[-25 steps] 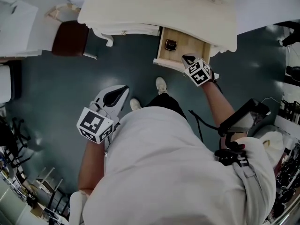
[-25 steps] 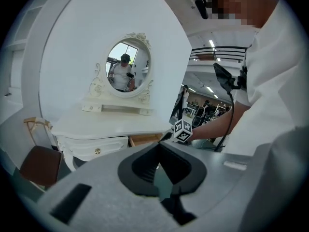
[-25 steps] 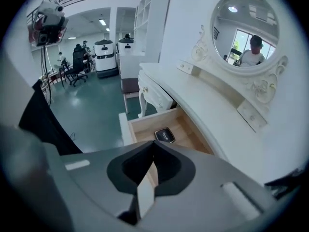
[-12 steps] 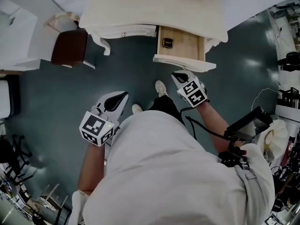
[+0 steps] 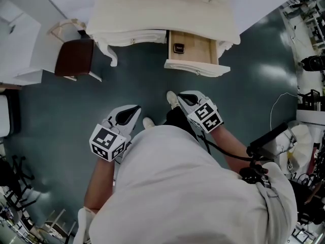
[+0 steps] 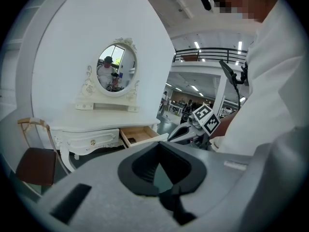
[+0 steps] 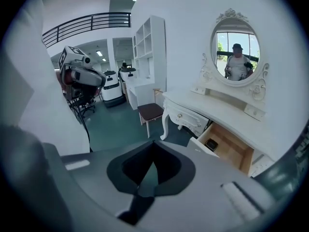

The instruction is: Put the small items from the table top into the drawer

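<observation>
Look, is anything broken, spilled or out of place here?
Nothing looks broken or spilled. The only odd thing is the drawer of the white dressing table: it stands pulled out, with one small dark item lying inside.

The dressing table (image 5: pixel 162 14) is showing cream white, and its open drawer (image 5: pixel 200 50) is showing pale wood inside, with a small dark item (image 5: pixel 178 48) at its far left. The stool seat (image 5: pixel 75 56) at left is showing dark brown against the teal floor (image 5: pixel 61 105). The left gripper (image 5: pixel 133 109) and the right gripper (image 5: pixel 182 95) are showing white shells and black-and-white square markers.
</observation>
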